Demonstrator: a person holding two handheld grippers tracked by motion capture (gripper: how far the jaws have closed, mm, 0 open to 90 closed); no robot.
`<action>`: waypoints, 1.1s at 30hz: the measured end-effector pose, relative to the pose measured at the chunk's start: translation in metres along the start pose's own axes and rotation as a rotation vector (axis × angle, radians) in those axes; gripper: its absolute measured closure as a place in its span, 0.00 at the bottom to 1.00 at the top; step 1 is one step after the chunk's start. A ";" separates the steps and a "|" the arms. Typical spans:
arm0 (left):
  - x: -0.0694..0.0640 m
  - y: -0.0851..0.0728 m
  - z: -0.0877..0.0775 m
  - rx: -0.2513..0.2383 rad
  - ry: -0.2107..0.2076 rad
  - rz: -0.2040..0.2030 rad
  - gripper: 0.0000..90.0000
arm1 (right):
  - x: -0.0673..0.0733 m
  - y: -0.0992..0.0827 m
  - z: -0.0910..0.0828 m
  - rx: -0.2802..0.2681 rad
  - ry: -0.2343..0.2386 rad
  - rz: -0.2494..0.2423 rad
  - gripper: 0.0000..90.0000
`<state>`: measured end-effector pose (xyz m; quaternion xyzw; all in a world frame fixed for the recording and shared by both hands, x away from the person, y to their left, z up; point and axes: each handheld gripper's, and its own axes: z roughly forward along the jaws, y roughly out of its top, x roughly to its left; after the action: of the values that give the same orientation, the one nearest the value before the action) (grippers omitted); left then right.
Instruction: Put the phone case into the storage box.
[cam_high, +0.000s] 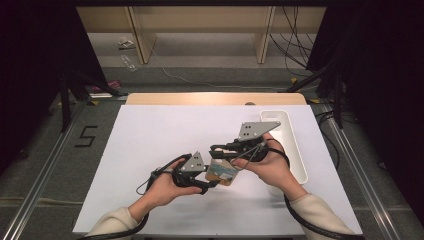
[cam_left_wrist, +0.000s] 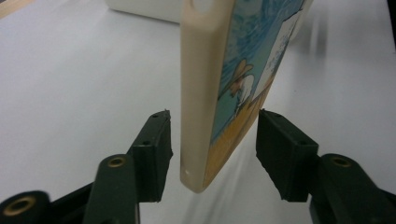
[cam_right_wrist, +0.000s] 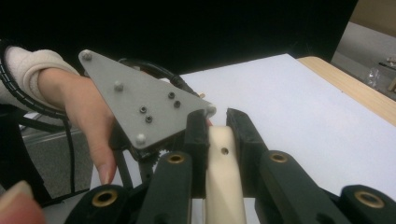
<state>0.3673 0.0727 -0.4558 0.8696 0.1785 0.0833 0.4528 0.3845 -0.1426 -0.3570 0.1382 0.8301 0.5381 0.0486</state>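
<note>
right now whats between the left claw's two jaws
A cream phone case with a cartoon print stands between them, a gap on each side, in the left gripper view. The right claw clamps it.

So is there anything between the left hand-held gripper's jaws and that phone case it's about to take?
Nothing visible. The phone case hangs edge-on between the left hand-held gripper's open jaws, with bare gaps either side; the right hand-held gripper grips its other end.

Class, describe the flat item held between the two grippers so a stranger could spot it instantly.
Start at the white table, left of the white tray. Between the two hands, the right gripper pinches a thin cream-edged phone case. Its blue-and-orange cartoon picture sets it apart.
</note>
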 end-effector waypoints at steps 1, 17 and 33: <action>0.000 0.000 0.000 0.000 -0.005 0.003 0.57 | 0.000 0.000 0.000 -0.001 0.001 0.002 0.89; 0.000 0.003 -0.008 0.028 0.030 0.018 0.88 | 0.000 -0.001 0.001 -0.032 0.022 0.022 0.88; 0.002 0.002 -0.010 0.032 0.026 0.044 0.88 | -0.001 -0.002 0.002 -0.040 0.030 -0.001 0.86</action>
<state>0.3660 0.0803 -0.4486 0.8791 0.1666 0.1016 0.4348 0.3851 -0.1421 -0.3596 0.1289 0.8199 0.5564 0.0391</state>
